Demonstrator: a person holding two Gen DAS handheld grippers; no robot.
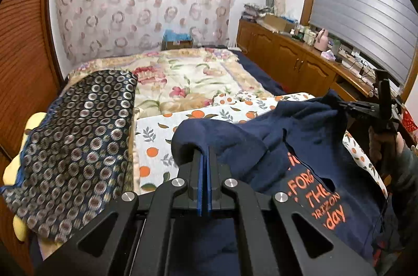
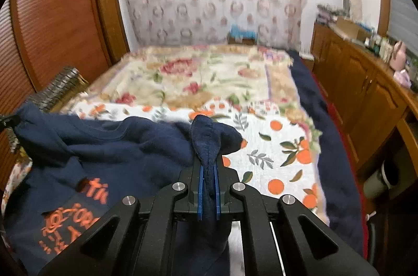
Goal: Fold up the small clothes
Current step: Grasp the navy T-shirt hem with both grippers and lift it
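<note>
A navy sweatshirt (image 1: 308, 145) with orange lettering hangs between both grippers above a white cloth with an orange-fruit print (image 1: 159, 134) on the bed. My left gripper (image 1: 205, 153) is shut on one edge of the sweatshirt. My right gripper (image 2: 208, 166) is shut on another bunched edge of the sweatshirt (image 2: 109, 145). The right gripper also shows in the left wrist view (image 1: 350, 108), at the right, pinching the fabric. The left gripper's tip shows at the far left of the right wrist view (image 2: 9, 120).
A folded dark patterned cloth (image 1: 83, 140) lies on the left of the bed. A floral blanket (image 1: 183, 77) covers the bed behind. Wooden cabinets (image 1: 287, 56) with clutter on top run along the right. A wooden wardrobe (image 2: 52, 27) stands at the left.
</note>
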